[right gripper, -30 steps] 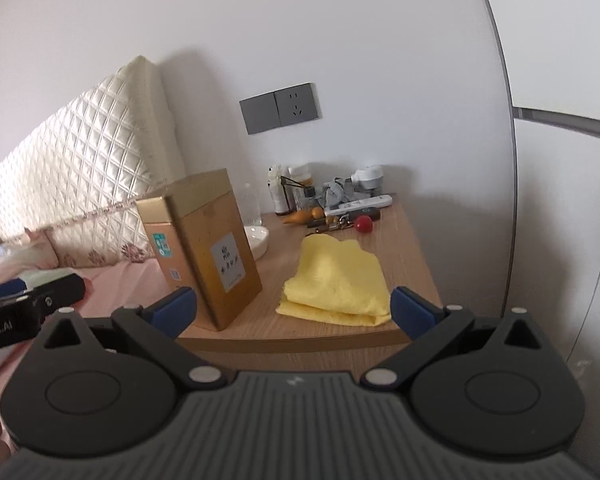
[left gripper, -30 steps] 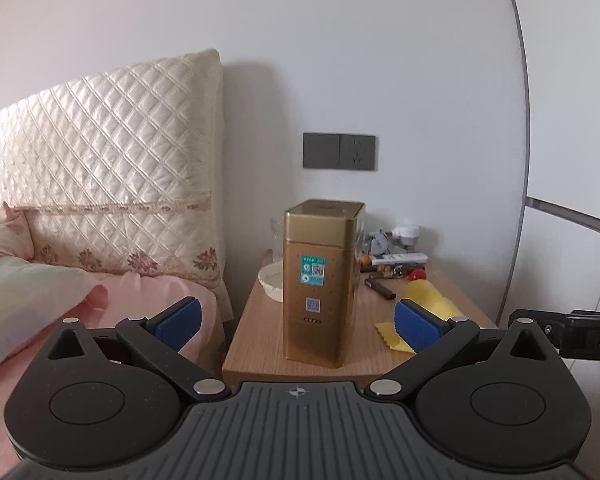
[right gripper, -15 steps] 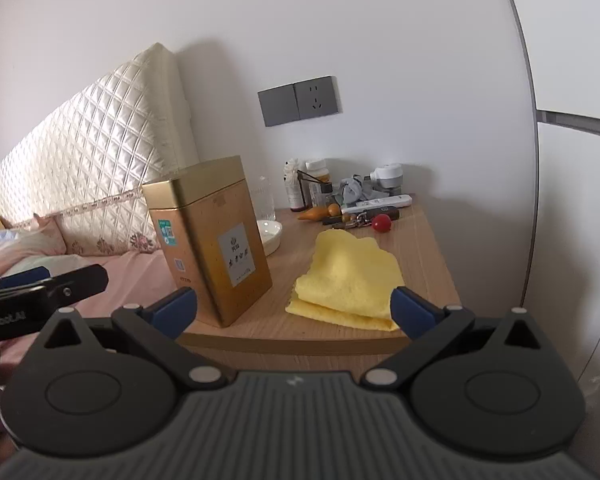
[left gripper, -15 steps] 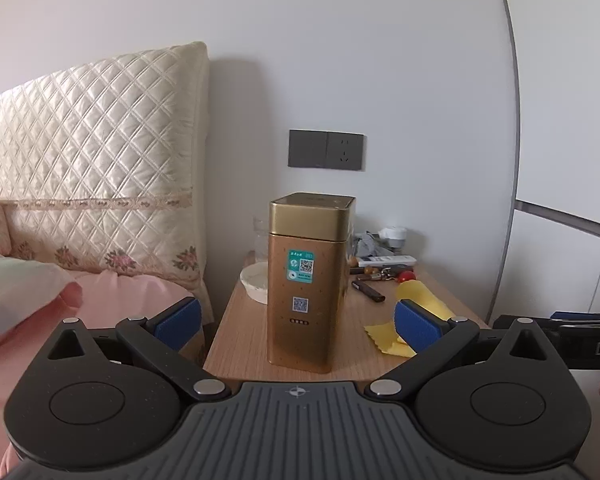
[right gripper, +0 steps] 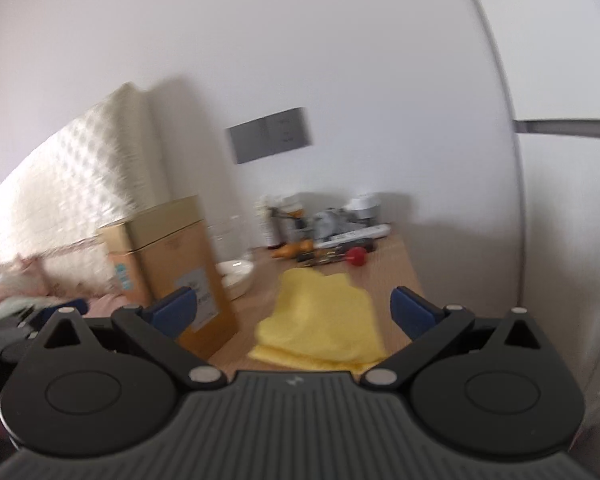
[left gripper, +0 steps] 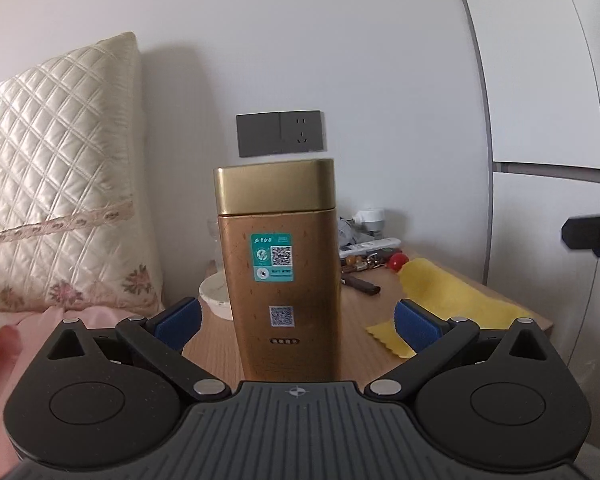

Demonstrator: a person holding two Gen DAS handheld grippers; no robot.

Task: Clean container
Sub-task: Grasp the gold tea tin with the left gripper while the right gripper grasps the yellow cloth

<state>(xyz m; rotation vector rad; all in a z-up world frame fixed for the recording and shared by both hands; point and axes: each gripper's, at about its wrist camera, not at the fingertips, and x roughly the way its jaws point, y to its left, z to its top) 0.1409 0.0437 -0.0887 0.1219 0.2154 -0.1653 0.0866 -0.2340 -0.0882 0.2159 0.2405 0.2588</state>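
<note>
Both claws spread wide and empty, lined up on the gold tin and the cloth.

The gold tin stands upright near the front edge of the bedside table, lid on, framed between the parted fingers of the left gripper, which touches nothing. Right of the tin lies the folded yellow cloth, centred before the right gripper, also gaping and empty. Judged from here, the tall, narrow tin so close to the edge could tip toward the bed if one finger meets it first, and a shallow pinch might lift only the cloth's top layer. The left wrist view shows the tin's labels sharply but only a strip of cloth; the blurred right wrist view shows the whole cloth and the white dish behind the tin.
</note>
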